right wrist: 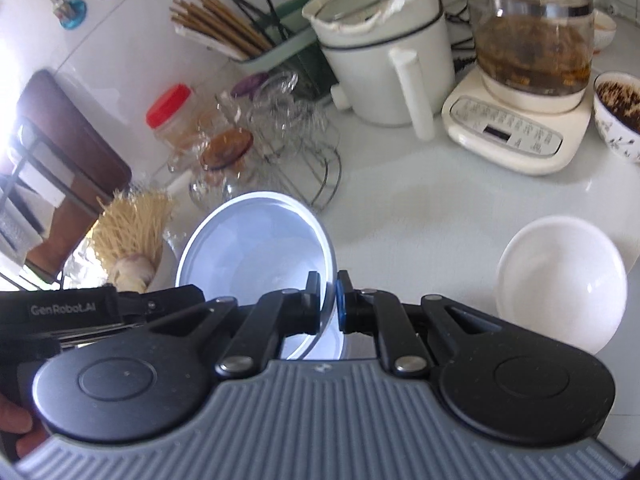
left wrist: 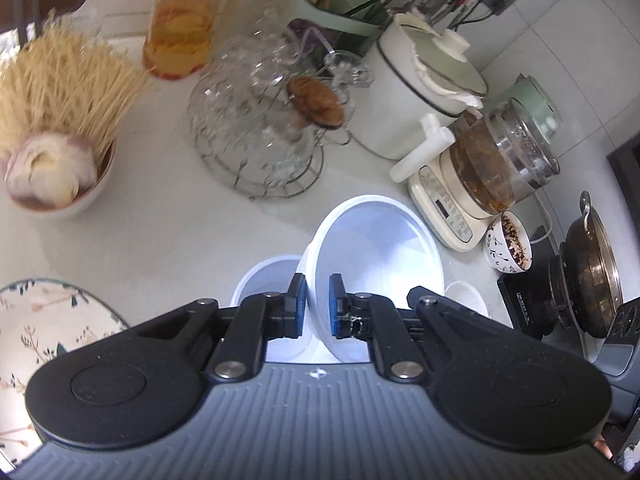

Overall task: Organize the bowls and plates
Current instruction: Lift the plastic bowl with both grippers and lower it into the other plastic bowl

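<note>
My left gripper (left wrist: 317, 306) is shut on the rim of a white bowl (left wrist: 380, 248) and holds it tilted above the counter. A second white bowl (left wrist: 264, 280) shows just left of it, lower down. My right gripper (right wrist: 328, 302) is shut on the rim of a white bowl (right wrist: 256, 244), also tilted. Another white bowl (right wrist: 560, 280) stands on the counter to its right; it shows small in the left wrist view (left wrist: 466, 296). A floral plate (left wrist: 44, 320) lies at the left edge.
A bowl of noodles and garlic (left wrist: 52, 160), a wire rack of glass cups (left wrist: 260, 128), a red-lidded jar (left wrist: 184, 20), a white pot (left wrist: 412, 92), a glass kettle on its base (right wrist: 528, 80), a patterned bowl of spices (left wrist: 508, 246) and a wok (left wrist: 592, 264) crowd the counter.
</note>
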### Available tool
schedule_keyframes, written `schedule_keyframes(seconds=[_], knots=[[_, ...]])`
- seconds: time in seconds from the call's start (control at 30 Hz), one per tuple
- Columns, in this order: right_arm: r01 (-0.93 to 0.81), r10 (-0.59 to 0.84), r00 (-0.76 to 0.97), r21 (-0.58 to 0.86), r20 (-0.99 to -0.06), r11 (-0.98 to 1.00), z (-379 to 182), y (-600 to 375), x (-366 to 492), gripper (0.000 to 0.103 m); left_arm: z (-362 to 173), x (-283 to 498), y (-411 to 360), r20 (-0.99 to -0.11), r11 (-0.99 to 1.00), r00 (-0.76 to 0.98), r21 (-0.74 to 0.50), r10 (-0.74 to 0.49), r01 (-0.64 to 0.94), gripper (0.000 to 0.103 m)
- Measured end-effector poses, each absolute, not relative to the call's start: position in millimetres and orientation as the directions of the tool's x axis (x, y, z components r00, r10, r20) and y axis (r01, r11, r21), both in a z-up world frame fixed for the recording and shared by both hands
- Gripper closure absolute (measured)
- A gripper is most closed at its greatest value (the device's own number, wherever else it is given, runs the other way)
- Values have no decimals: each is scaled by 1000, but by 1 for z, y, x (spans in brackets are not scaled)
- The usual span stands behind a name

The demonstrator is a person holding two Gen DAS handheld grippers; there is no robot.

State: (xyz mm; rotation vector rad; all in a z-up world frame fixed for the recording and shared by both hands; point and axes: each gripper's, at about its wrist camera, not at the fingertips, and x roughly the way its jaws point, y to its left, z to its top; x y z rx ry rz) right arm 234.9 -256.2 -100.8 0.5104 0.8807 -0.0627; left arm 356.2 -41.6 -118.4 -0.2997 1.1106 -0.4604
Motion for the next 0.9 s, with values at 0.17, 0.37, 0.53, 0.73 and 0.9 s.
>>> schedule_keyframes(seconds=[0.17,0.37,0.53,0.73,0.9], knots=[[240,158,600,366,-784,899,-111,-246,236,90,-127,352,-37,-805,880,355,-436,-476,190,91],[227,170,571,353,-803,907,-120,-242,239,90,-142,351,-32,-823,886,327,-439,-463,149,91],[211,172,536,329,-826,921,-127,-237,244,90,-148,354,-37,-860,910,298,-380,-414,168,91],[185,139,524,271,-841,945,-131,-231,246,90,-154,353,-45,-885,926,280,-327,-371,190,91],[186,164,511,295,-844,937,-139,-232,247,89,-162,356,-47,-901,935,263,-308,-346,173,91]])
